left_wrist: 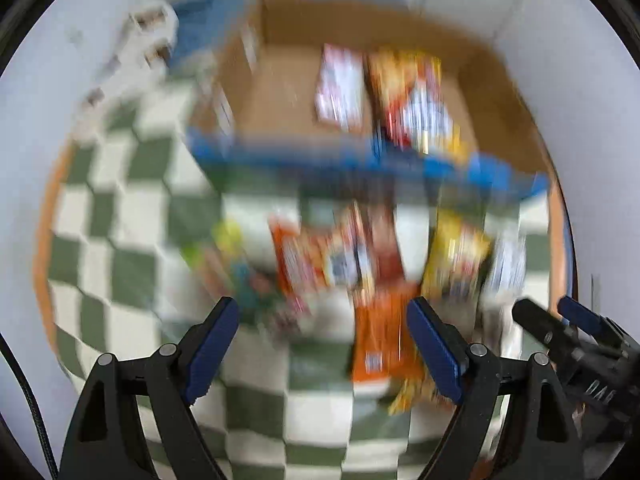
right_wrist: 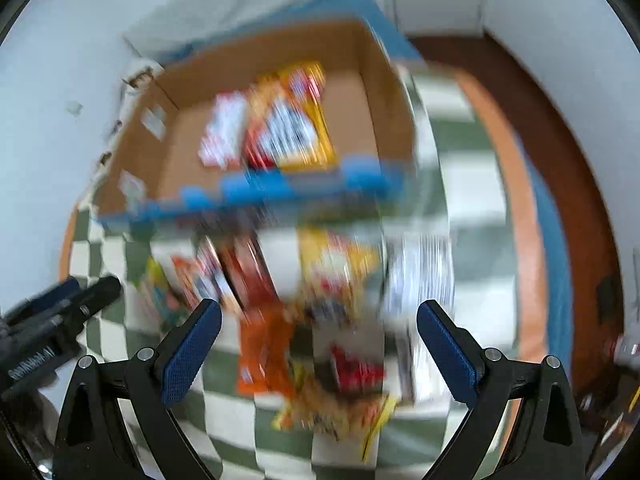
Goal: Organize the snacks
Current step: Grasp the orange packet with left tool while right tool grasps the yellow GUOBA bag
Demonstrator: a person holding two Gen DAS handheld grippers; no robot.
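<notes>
Hovering over a heap of snack packets (left_wrist: 360, 272), the left gripper (left_wrist: 324, 344) is holding its jaws wide apart with nothing between them. The right gripper (right_wrist: 320, 344) is doing the same just beside it, jaws spread and empty. Both views are blurring heavily, so labels and exact packet counts are not readable.

Judging by the layout, the sorting is only getting started. A cardboard box (left_wrist: 280, 92) with blue edging is sitting at the far side, and two packets are already lying flat on its floor: a white and red packet (left_wrist: 340, 88) and, touching it on the right, a yellow and orange packet (left_wrist: 412, 92). Most of the snacks are still waiting outside, piled in front of the box: an orange packet (right_wrist: 260, 352), a yellow bag (right_wrist: 332, 268), a dark red bar (right_wrist: 248, 272) and a white packet (right_wrist: 420, 276), among others overlapping one another.

Everything is resting on a tabletop under a green and white checked cloth (left_wrist: 120, 240) with an orange border. White walls are closing in behind, and a white power strip (left_wrist: 136, 44) is lying to the left of the box.
</notes>
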